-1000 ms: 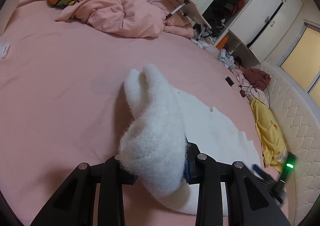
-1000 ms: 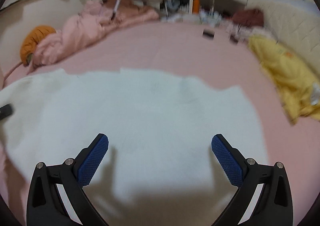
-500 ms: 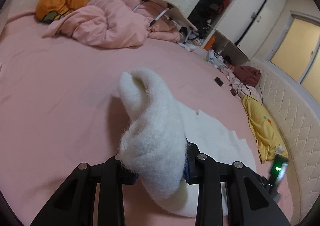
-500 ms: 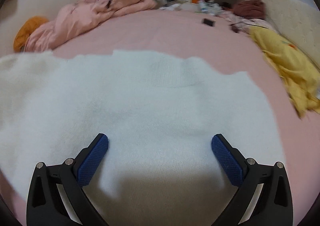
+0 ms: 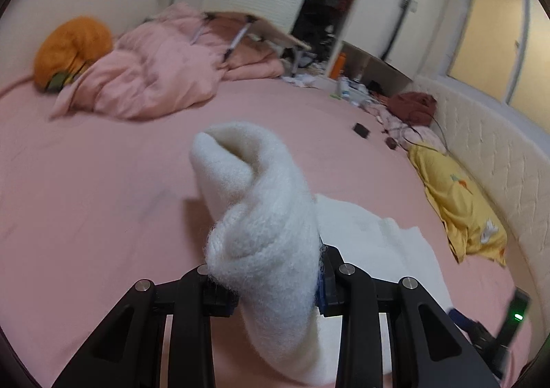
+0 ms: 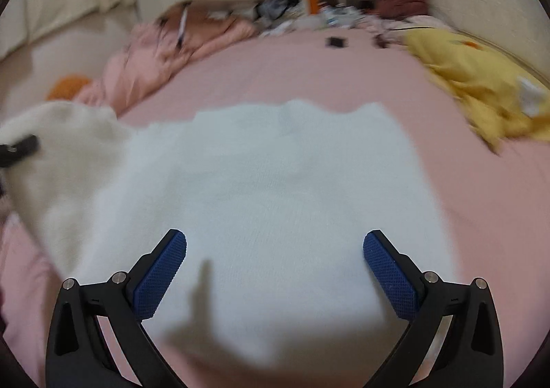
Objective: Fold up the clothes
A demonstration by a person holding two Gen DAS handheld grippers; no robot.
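We're lifting the bunched sleeve of the white sweater (image 5: pixel 264 233), clamped in the left gripper (image 5: pixel 271 288), higher over the bed's (image 5: pixel 103 188) middle, while the right gripper (image 6: pixel 275 271), jaws wide and empty, is sliding across its flat body, so the sleeve fold is underway.

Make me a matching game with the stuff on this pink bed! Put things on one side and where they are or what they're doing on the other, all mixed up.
Things:
1. fluffy white knitted sweater
2. crumpled yellow cloth
3. round orange cushion
4. right tongs

States:
A. lying by the white padded headboard
B. open, holding nothing
C. one part pinched in the left tongs
D. next to the bunched pink blanket

Pairs: 1-C, 2-A, 3-D, 4-B
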